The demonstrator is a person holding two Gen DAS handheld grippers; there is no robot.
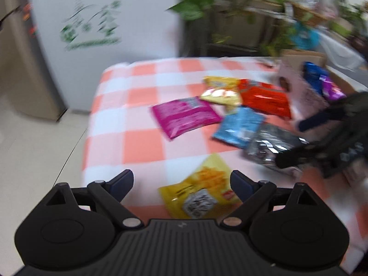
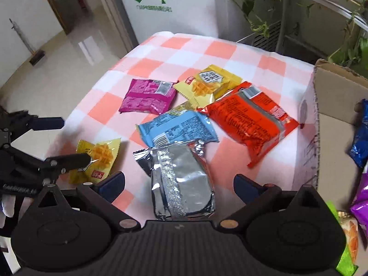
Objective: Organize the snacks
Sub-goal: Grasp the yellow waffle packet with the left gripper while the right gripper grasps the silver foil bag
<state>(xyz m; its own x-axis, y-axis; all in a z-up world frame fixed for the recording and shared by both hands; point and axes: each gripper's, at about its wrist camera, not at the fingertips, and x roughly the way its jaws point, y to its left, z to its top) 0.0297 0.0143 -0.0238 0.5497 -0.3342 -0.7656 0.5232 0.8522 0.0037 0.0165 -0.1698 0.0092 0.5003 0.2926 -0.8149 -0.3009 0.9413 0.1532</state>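
Both claws hang over the checkered counter (image 2: 230, 53), pointing down at a scatter of snack packets, with a cardboard box (image 2: 322, 96) at the right edge already holding a blue and a purple bag.

The right claw (image 2: 179, 184) stands as wide as it goes and grips nothing. The silver pack (image 2: 181, 184) lies directly under it, between the two fingers but not pressed by either. The pack's long axis runs away from the camera, roughly along the line the claw points, so the fingers straddle its short width — the easy way to close on it. The box lies just to the right of this claw, which makes the right hand the nearer one for the drop.

The left claw (image 1: 181, 181) is also well open and empty. The small yellow pack (image 1: 202, 188) sits between its fingers, near the counter's front edge, lying at a slant; in the right wrist view one finger tip reaches about to its edge, though contact cannot be told.

Well beyond lie the pink pack (image 2: 147, 96), the blue pack (image 2: 177, 126), the red pack (image 2: 250, 119) and another yellow one (image 2: 207, 82), overlapping at their corners.

My guess is that each hand is lined up to lower and close on its own pack.
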